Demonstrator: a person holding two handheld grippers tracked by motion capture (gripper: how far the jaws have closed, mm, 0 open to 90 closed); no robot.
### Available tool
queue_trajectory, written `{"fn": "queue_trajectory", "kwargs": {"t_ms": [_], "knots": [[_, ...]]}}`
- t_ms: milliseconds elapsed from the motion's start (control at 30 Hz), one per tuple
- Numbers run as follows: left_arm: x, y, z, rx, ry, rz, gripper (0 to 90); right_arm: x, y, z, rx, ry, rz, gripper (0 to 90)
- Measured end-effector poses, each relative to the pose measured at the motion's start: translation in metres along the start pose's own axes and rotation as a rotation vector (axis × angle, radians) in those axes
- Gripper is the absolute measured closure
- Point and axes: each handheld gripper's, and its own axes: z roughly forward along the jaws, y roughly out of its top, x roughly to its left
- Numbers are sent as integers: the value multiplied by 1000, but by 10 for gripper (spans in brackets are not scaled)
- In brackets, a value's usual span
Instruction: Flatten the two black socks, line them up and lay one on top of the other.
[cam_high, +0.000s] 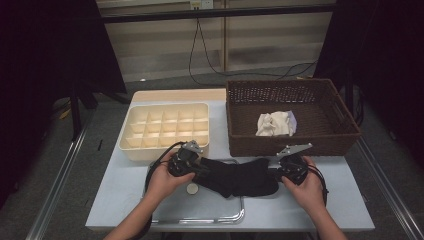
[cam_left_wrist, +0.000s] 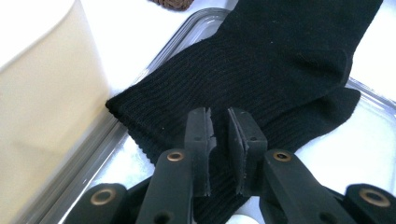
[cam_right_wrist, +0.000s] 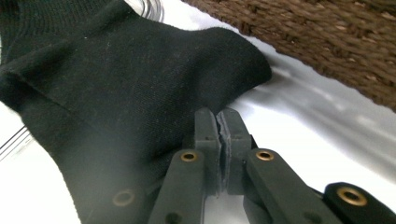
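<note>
The black knit sock (cam_high: 239, 176) stretches across the clear glass tray (cam_high: 220, 218); the left gripper (cam_high: 192, 166) pinches its ribbed cuff, the right gripper (cam_high: 280, 172) clamps its toe edge, near the brown wicker basket (cam_high: 292, 146).

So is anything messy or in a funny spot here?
A little. The black sock lies crooked, half over the metal tray's rim, pinched at each end by the left gripper and right gripper. A crumpled white cloth sits bunched in the basket.
</note>
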Motion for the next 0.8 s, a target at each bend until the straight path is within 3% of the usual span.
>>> {"fn": "queue_trajectory", "kwargs": {"t_ms": [167, 267, 333, 600, 767, 800], "knots": [[1, 0, -4, 12, 17, 22, 798, -5, -2, -7, -18, -17, 18, 881], [-1, -1, -4, -4, 14, -9, 803, -8, -4, -9, -17, -6, 32, 878], [1, -1, -5, 1, 14, 7, 803, -7, -4, -10, -21, 4, 38, 873], [4, -2, -6, -13, 51, -1, 676, -4, -1, -17, -41, 4, 30, 888], [3, -2, -2, 12, 53, 11, 630, 1, 1, -16, -38, 33, 13, 900], [2, -3, -1, 6, 58, -5, 629, 3, 1, -15, -38, 39, 6, 900]]}}
